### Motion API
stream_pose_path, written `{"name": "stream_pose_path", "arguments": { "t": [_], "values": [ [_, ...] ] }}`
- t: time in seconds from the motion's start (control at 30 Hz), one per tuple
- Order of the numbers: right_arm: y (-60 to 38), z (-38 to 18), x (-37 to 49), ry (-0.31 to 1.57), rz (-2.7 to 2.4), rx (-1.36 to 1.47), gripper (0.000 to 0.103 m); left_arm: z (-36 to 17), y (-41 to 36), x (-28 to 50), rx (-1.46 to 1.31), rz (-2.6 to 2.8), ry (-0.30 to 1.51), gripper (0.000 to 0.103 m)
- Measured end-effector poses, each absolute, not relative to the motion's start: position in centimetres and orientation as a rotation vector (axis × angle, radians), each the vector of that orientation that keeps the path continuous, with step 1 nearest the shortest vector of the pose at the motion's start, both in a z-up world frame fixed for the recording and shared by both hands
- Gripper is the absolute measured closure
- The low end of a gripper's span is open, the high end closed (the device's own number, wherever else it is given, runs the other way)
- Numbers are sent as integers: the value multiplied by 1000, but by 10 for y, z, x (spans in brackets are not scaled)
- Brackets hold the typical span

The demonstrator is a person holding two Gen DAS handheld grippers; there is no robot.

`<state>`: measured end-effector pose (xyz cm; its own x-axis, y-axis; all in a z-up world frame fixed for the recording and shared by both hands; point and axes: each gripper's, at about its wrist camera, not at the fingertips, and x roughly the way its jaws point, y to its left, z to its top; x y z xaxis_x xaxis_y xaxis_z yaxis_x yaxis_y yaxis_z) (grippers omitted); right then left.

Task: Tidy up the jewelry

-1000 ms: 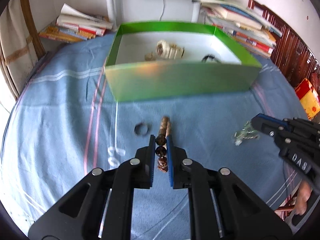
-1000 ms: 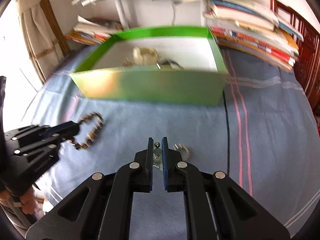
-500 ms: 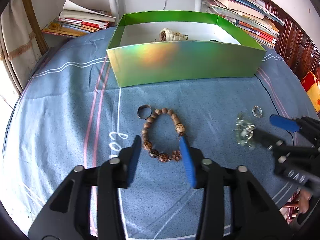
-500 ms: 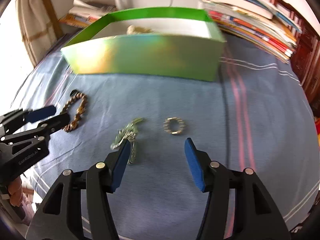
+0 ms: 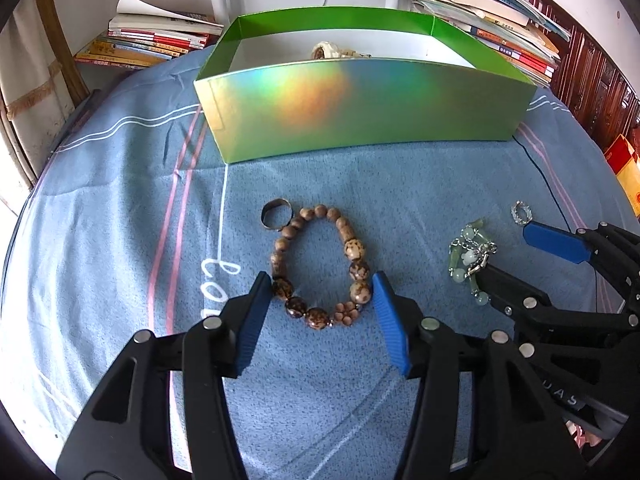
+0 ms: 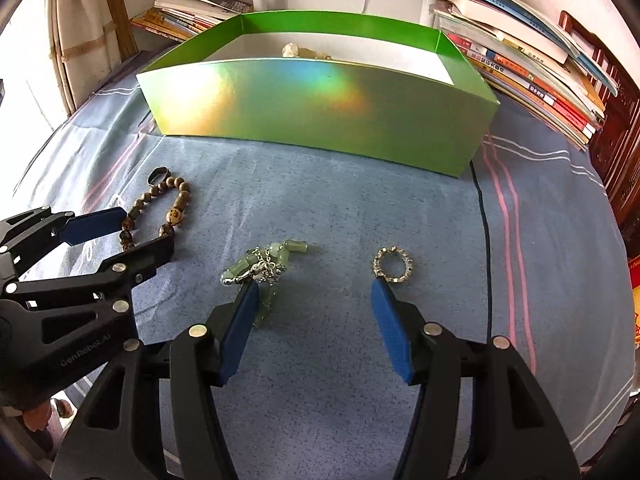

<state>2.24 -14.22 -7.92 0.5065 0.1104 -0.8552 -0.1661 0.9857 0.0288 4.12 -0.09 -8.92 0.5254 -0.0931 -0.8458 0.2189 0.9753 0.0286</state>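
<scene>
A brown bead bracelet [image 5: 318,264] lies flat on the blue cloth; it also shows in the right wrist view [image 6: 158,212]. My left gripper [image 5: 320,280] is open, its blue pads on either side of the bracelet's near end. A dark ring [image 5: 276,215] touches the bracelet's far left. A green-and-silver beaded piece [image 6: 264,266] lies by the left pad of my open right gripper [image 6: 314,286]. A sparkly ring [image 6: 393,265] lies at its right fingertip. The green box [image 5: 360,100] behind holds a pale bracelet [image 5: 330,50].
Stacks of books [image 6: 532,60] lie behind and to the right of the box, more books [image 5: 152,42] at the back left. A thin black cable [image 6: 484,216] runs over the cloth to the right of the box. Dark wooden furniture [image 5: 600,92] stands at far right.
Both grippers were shut on their pieces a second ago. They opened; the bracelet and the green beaded piece now lie loose on the cloth, and both grippers sit lower and closer.
</scene>
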Motion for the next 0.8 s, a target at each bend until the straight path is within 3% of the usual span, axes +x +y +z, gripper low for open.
{"name": "stream_pose_path", "arguments": {
  "t": [0.27, 0.8],
  "values": [
    [-155, -71, 15, 1035, 192, -9, 45, -90, 3, 42, 124, -190, 1006, 42],
    [-130, -69, 23, 1023, 277, -26, 45, -89, 15, 46, 70, -193, 1030, 41]
  ]
}}
